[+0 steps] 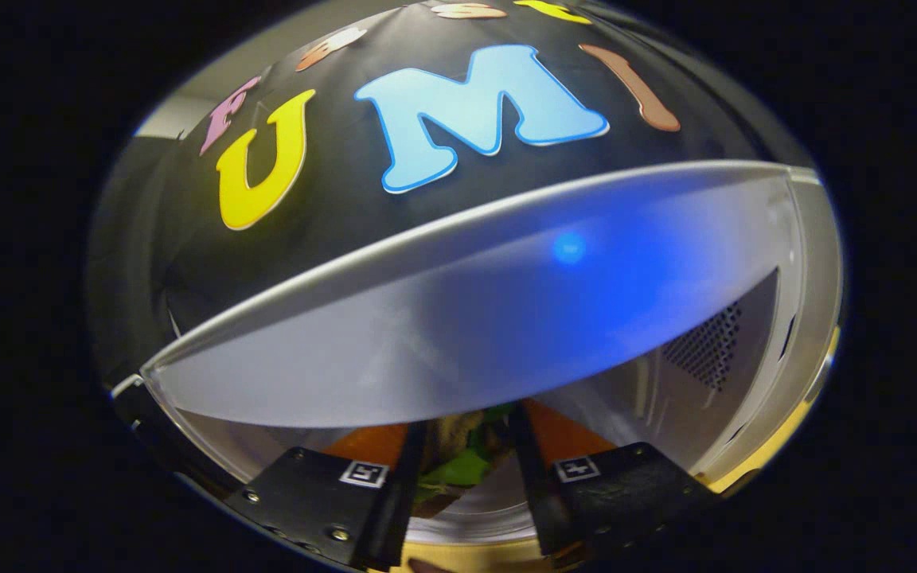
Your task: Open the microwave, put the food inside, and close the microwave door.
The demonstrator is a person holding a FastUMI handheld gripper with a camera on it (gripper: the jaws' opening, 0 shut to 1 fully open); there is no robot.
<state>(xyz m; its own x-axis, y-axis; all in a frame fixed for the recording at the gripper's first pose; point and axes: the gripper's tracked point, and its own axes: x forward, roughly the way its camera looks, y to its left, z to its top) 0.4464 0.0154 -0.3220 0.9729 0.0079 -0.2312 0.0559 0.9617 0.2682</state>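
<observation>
Black cloth backs the open microwave [813,318]. Gripper [466,465] fingers clamp the food [458,465] between them, at the cavity mouth; cavity lies directly ahead.

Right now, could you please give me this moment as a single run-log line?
microwave: open | food: between fingers, at cavity mouth | hand-held gripper: shut on food | door closing: not yet done

My one camera rides on the gripper [465,469], looking forward along its two fingers and tilted upward, very near the microwave [458,318] mouth. I see its top front edge, inner right wall, and the booth's wall [148,239] above.
</observation>
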